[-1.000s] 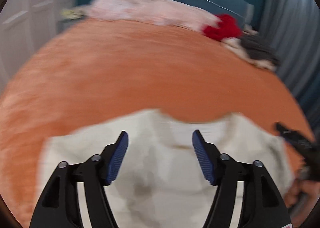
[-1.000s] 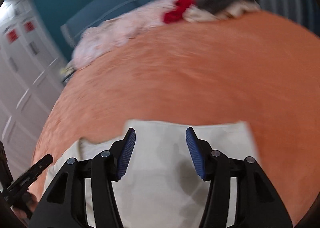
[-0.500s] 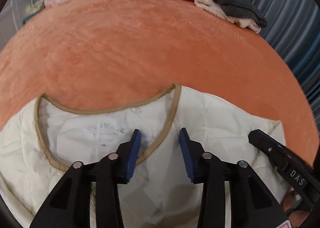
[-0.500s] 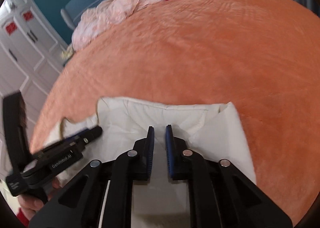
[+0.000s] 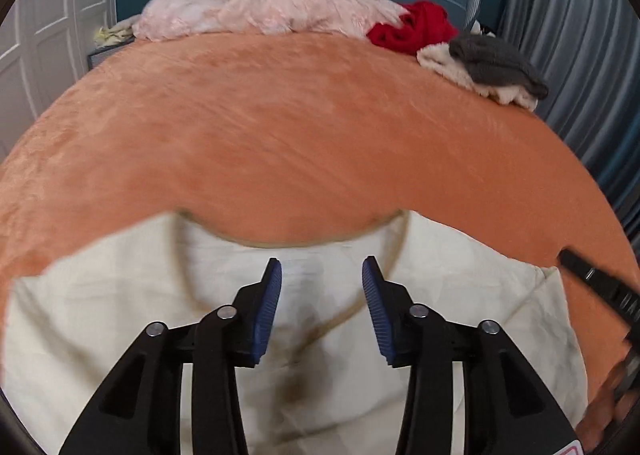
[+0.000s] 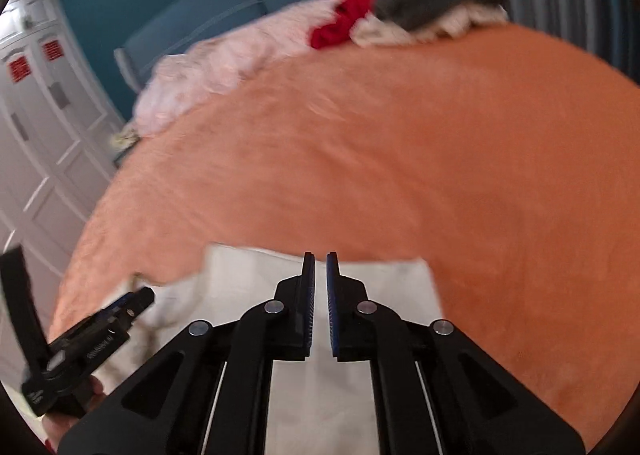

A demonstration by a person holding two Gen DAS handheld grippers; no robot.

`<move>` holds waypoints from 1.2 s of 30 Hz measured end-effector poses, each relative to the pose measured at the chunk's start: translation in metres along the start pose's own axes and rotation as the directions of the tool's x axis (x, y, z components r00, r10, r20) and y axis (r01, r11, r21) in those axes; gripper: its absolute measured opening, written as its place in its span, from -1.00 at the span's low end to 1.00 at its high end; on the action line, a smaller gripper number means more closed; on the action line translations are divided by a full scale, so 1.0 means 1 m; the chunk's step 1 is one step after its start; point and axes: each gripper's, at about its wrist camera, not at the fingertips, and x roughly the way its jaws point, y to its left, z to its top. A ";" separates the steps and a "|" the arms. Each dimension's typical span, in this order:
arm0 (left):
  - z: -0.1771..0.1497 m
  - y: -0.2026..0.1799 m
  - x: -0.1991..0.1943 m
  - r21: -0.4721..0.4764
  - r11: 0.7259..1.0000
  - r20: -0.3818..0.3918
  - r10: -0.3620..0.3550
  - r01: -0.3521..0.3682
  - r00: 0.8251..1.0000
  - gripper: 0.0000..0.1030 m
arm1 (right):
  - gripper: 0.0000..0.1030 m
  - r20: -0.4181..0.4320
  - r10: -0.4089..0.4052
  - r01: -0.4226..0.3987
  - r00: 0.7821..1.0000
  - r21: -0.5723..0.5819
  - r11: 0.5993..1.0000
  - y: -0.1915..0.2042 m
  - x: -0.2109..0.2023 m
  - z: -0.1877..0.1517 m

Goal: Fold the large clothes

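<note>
free: orange bedspread [image 5: 304, 143] middle | blocked: far edge, pink bedding [image 5: 260, 11], clothes pile [image 5: 472, 51]

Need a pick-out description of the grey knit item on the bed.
Start at the orange bedspread, then look to its far right corner by the curtain. In the small pile there, the grey knit lies on top of a cream garment, right of the red one.

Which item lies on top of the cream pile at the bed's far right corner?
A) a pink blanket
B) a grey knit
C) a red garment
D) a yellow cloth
B: in the left wrist view the grey knit lies on the cream pile, while the red garment sits beside it.
</note>
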 end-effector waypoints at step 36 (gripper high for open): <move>-0.054 0.115 -0.057 -0.146 0.971 0.017 0.194 -0.189 0.981 0.21 | -0.28 0.034 -0.057 0.060 0.998 -0.090 0.994 0.047 -0.026 -0.062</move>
